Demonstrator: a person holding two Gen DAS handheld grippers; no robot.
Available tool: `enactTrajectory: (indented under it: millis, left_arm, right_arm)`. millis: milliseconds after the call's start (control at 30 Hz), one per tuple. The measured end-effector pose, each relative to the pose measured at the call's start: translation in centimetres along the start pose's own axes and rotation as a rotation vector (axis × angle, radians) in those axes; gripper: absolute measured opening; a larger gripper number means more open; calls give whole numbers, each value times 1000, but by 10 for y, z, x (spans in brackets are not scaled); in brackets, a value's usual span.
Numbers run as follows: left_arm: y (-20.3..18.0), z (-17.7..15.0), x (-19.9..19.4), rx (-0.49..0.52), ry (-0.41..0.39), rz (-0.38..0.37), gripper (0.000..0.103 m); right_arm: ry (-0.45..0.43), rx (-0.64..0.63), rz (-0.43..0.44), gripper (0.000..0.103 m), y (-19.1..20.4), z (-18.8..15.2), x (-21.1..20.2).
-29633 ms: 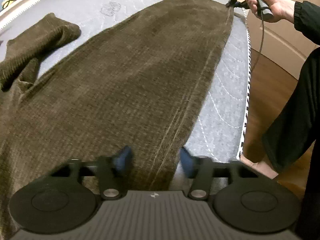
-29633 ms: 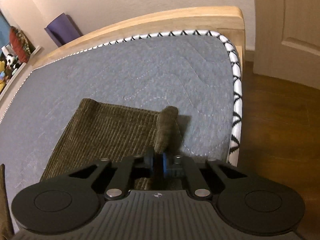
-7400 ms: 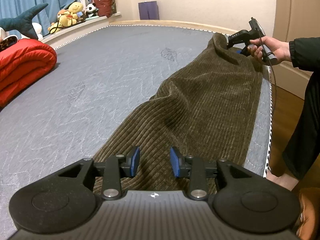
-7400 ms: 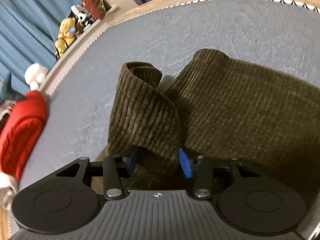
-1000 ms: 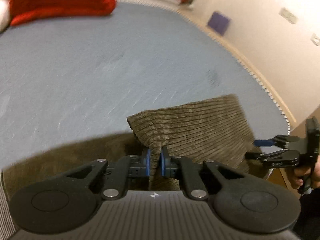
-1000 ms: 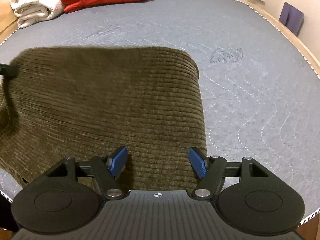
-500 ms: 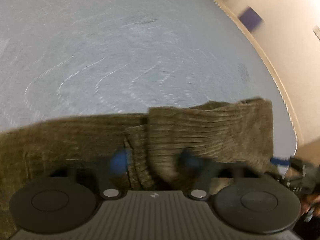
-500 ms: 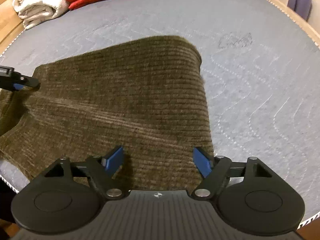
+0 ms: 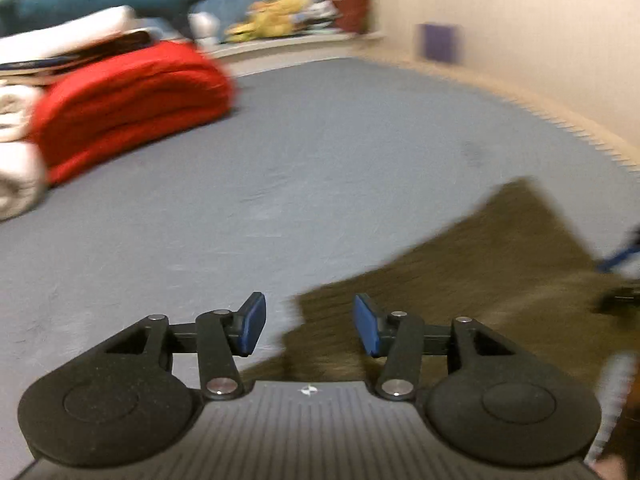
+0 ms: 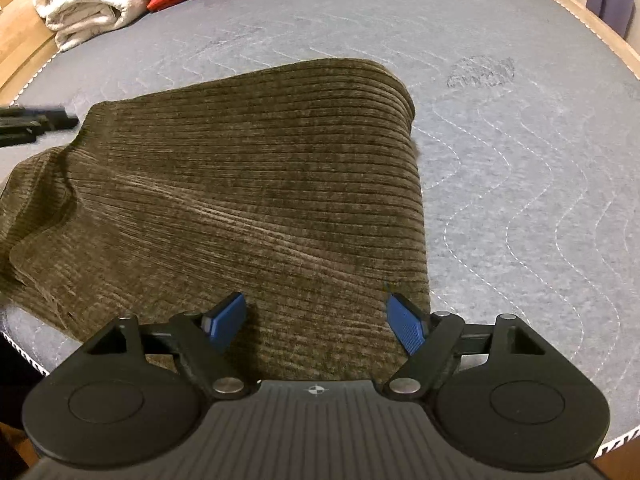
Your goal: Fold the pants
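Now the pants [image 10: 248, 200] are lying folded on the grey quilted mattress [image 10: 520, 160], a thick olive-brown corduroy slab near the mattress's near edge. In the right wrist view their ribs are running across the picture, one rounded folded edge is sitting at the far right corner, and the left part is sagging in a soft wave toward the zigzag piping at the mattress border.

The right gripper [image 10: 316, 320] is hovering over the near edge of the pants with its jaws standing wide apart, gripping nothing; the blue pads [image 10: 406, 324] are showing on either side of the cloth.

The left gripper [image 9: 310, 324] is likewise standing with its jaws apart and nothing between them. It is pointing across the mattress, with a corner of the pants [image 9: 460, 272] lying just ahead of its right-hand finger; that view is blurred, so fine detail is lost. The left gripper's dark finger ends are also poking into the right wrist view at the far left, beside the pants' upper left corner.

Farther off, a folded red blanket [image 9: 128, 100] is lying on the mattress beside pale folded bedding [image 10: 84, 4], and plush toys [image 9: 276, 20] are sitting along a ledge by blue curtains.
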State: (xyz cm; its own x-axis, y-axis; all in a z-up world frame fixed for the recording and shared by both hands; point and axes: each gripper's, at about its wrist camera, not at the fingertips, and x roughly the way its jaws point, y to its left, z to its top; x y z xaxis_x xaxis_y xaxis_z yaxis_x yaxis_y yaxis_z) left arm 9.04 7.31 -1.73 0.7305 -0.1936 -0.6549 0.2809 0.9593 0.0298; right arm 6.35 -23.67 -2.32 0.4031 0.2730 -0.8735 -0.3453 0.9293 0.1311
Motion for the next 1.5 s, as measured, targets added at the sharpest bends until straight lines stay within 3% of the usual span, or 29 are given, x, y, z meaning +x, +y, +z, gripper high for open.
enactTrajectory:
  millis: [100, 200, 233, 267, 367, 467, 1067, 1167, 1233, 1267, 1300, 1500]
  left_arm:
    - [-16, -11, 2, 55, 76, -206, 53]
    - [-39, -39, 23, 220, 317, -293, 51]
    - [-43, -50, 26, 269, 358, -302, 52]
    - [-48, -54, 21, 317, 333, -302, 51]
    - [-42, -55, 9, 320, 361, -325, 50]
    - [-43, -64, -4, 387, 353, -327, 50]
    - [-50, -66, -11, 383, 338, -293, 56]
    - [-49, -65, -10, 383, 335, -278, 63]
    - [-47, -61, -11, 371, 328, -271, 65]
    - [-45, -59, -12, 361, 315, -266, 65]
    - [-43, -55, -14, 352, 292, -253, 65]
    - [-27, -31, -24, 227, 184, -242, 66]
  right_arm:
    - [3, 1, -5, 80, 0, -2, -2]
    - [5, 4, -12, 80, 1, -3, -3]
    - [4, 8, -12, 80, 1, -4, -4]
    - [3, 16, -11, 80, 0, -4, -4]
    - [8, 26, -10, 80, 1, -4, -1]
    - [14, 21, -17, 80, 3, -3, 2]
    - [-16, 62, -37, 82, 4, -5, 5]
    - [-25, 76, -62, 68, 3, -5, 3]
    - [-38, 108, -79, 33, -2, -5, 0]
    - [-43, 130, -78, 24, -6, -5, -2]
    - [-47, 159, -60, 3, -12, -4, -5]
    - [-45, 209, 56, 0, -9, -8, -12]
